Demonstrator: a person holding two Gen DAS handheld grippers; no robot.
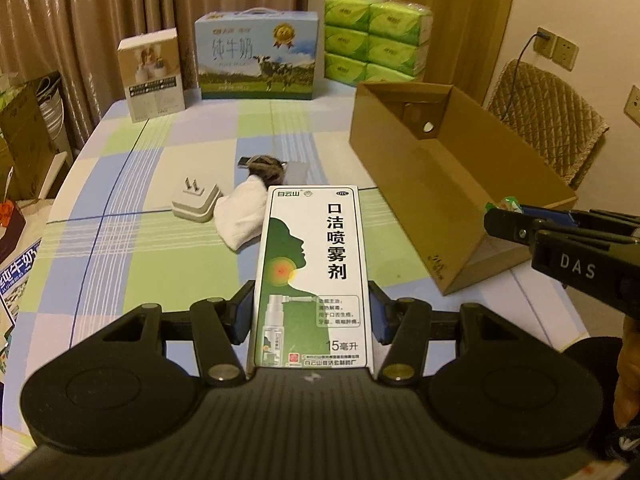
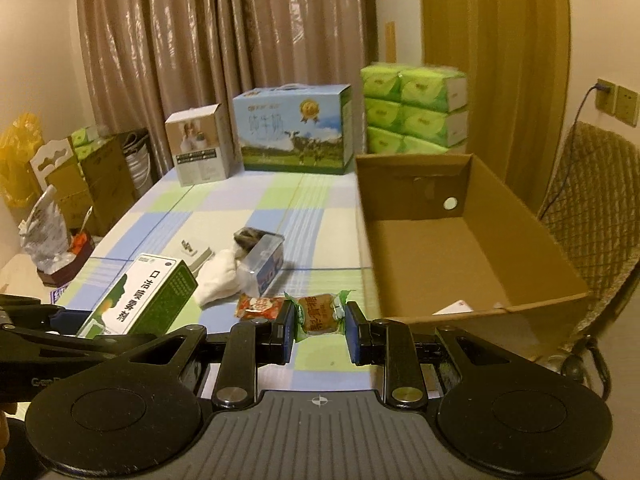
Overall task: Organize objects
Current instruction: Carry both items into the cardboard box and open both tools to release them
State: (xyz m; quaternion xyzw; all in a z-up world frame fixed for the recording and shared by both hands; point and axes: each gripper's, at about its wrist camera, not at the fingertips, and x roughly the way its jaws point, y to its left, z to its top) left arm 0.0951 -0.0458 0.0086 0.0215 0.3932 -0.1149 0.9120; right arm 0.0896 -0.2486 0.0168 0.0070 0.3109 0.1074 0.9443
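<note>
Here each gripper clamps one item: left gripper (image 1: 312, 312) one spray box (image 1: 312, 276), right gripper (image 2: 319, 330) one snack packet (image 2: 319, 313).

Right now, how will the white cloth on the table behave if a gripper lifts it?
The white cloth lies crumpled, so it is probably floppy and would droop. It looks light. It touches the clear plastic box, so lifting might nudge that.

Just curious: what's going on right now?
Left gripper shut on green-white medicine box. Right gripper shut on wrapped snack cake. Open brown cardboard box ahead, unobstructed.
</note>
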